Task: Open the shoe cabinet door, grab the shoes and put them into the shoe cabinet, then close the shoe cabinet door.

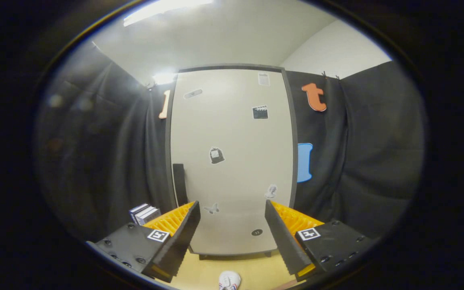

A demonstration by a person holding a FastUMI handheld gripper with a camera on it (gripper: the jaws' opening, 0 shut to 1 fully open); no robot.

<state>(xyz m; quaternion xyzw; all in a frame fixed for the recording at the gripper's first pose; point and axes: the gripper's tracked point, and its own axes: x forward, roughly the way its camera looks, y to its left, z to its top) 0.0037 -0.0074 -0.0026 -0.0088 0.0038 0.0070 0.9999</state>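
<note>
1. We face black cloth walls [377, 153] and a wooden floor [256, 274].
2. Our gripper [232, 231] fingers are spread, holding nothing.
3. Beyond them stands the closed cabinet door [232, 161].
4. A shoe [229, 280] lies between them, below.

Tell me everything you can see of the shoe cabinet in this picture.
The shoe cabinet is tall and upright, with a pale, smooth door in a dark grey frame. The door is closed. A dark vertical handle sits near its left edge, and several small stickers are scattered over the front. It stands on short dark feet on a light wooden floor, against the black cloth wall. The open gripper is in front of it, touching nothing. A white shoe lies on the floor before it.
</note>
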